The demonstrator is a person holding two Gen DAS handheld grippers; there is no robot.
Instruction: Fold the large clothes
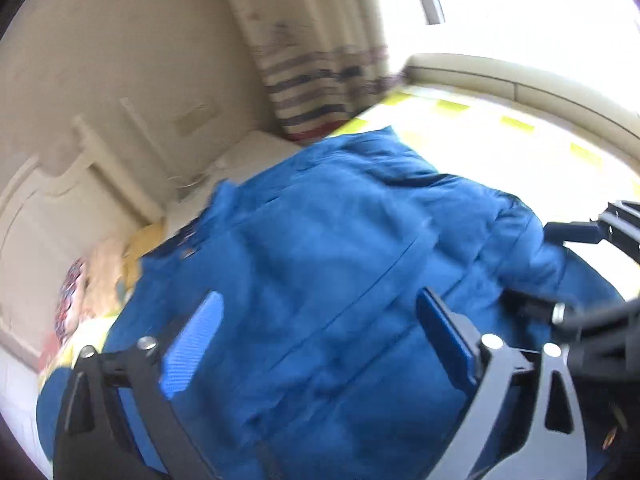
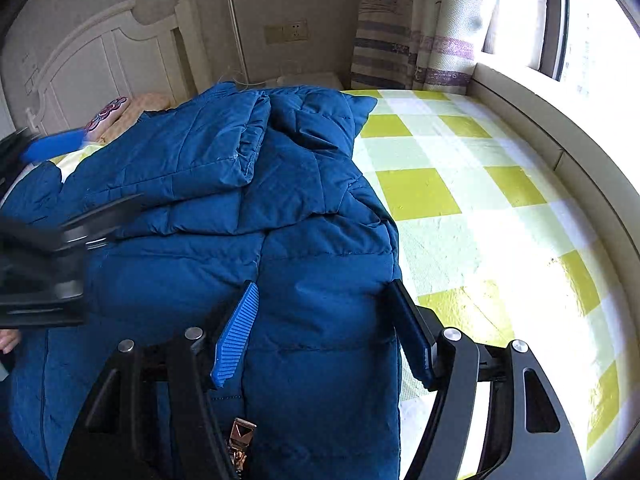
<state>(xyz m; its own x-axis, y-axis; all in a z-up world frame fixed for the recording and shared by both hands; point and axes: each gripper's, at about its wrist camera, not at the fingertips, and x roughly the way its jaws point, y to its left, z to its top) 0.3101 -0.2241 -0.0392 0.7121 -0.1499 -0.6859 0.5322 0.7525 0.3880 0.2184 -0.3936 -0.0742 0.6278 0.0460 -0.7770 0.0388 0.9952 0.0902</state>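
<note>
A blue quilted puffer jacket (image 2: 248,208) lies on a bed, with one sleeve (image 2: 192,152) folded across its upper part. My right gripper (image 2: 324,286) hangs over the jacket's right side, jaws apart, its right finger at the jacket's edge. The pads do not press on the fabric. My left gripper (image 1: 320,300) stands wide open above the jacket (image 1: 320,240) with nothing between its fingers; that view is blurred. One of its blue pads (image 2: 52,145) shows at the left edge of the right wrist view. The right gripper's fingers (image 1: 572,234) show at the right of the left wrist view.
The bed has a yellow-and-white checked sheet (image 2: 460,200), bare to the right of the jacket. A white headboard (image 2: 112,52) and a patterned pillow (image 2: 120,112) are at the far left. A striped curtain (image 2: 400,40), a window ledge (image 2: 540,128) and a wall socket (image 2: 286,31) lie behind.
</note>
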